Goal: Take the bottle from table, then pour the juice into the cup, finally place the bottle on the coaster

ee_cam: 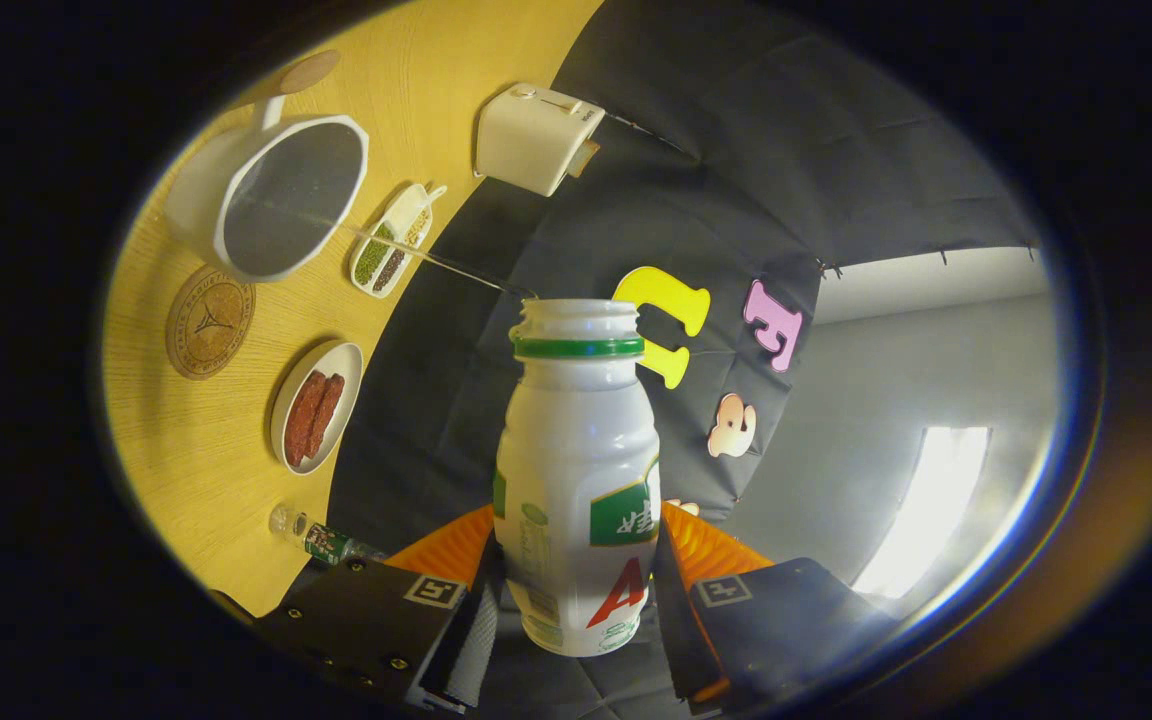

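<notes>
Yellow wooden table [226, 440] looks tipped; gripper [576, 610] clamps the white plastic bottle [576, 470], pouring into the white cup [281, 195]. Next up: level it, then the round cork coaster [209, 322].

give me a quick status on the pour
Gripper shut on bottle, tipped toward the cup. Thin stream running from bottle mouth into cup. Coaster beside cup bare; nothing in the way.

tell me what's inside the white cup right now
A thin clear stream runs from the bottle held between the fingers into the white cup. The inside looks grey and dim; how full it is cannot be told, and its bottom is hidden.
</notes>
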The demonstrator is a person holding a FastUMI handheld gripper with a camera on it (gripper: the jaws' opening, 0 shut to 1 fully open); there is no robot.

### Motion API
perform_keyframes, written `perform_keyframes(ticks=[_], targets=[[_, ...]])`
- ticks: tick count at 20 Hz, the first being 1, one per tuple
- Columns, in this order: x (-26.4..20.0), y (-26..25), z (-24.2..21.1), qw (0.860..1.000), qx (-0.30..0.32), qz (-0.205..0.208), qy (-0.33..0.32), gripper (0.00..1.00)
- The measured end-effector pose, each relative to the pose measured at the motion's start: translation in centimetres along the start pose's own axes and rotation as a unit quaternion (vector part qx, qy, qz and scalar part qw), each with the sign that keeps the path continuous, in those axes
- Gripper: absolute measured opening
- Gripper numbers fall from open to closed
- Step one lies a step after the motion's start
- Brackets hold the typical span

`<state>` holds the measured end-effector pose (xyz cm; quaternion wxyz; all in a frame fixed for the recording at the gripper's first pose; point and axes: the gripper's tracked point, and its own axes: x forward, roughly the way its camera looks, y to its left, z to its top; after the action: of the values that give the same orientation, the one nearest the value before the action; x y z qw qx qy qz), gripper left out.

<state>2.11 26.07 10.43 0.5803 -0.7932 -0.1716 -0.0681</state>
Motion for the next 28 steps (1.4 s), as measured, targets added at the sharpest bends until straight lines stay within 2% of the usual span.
perform_keyframes(ticks=[17,28], targets=[[-0.1,2.7,2.2,0.994,-0.101,-0.004,-0.04,0.69],[-0.6,4.0,3.3,0.989,-0.134,0.0,-0.059,0.69]])
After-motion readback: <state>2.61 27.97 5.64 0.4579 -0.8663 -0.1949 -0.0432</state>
